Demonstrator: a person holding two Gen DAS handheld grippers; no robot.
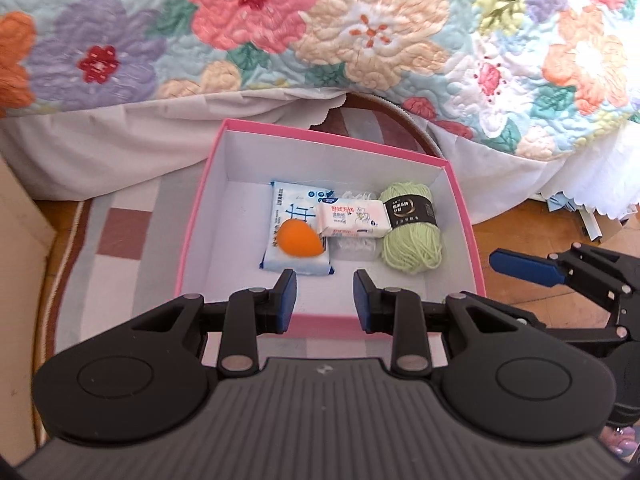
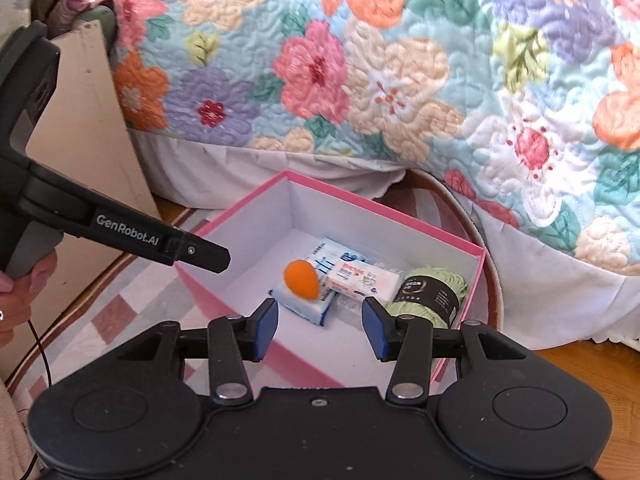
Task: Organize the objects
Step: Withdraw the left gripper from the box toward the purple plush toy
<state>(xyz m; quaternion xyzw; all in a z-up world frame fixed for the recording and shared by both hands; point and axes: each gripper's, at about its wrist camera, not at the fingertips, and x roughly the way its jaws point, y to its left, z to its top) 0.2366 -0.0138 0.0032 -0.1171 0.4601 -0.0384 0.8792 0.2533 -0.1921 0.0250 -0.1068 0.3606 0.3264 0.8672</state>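
Orange sponge (image 1: 299, 237) sits on the blue packet (image 1: 297, 228) inside the pink box (image 1: 463, 216), next to green yarn (image 1: 412, 228); left tool (image 1: 325, 297) and right tool (image 2: 320, 330) both released, gripping nothing

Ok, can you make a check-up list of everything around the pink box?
Surface: checked rug on a wooden floor.
Job's things: open pink box holding a blue pack with an orange sponge over it, a white pack and green yarn.
Clutter: papers under the bed's edge.
Grippers: left gripper a little open, empty; right gripper open, empty; both above the box's near side.
Cables: thin black cable by the hand.
Surroundings: flowery quilt, beige board.
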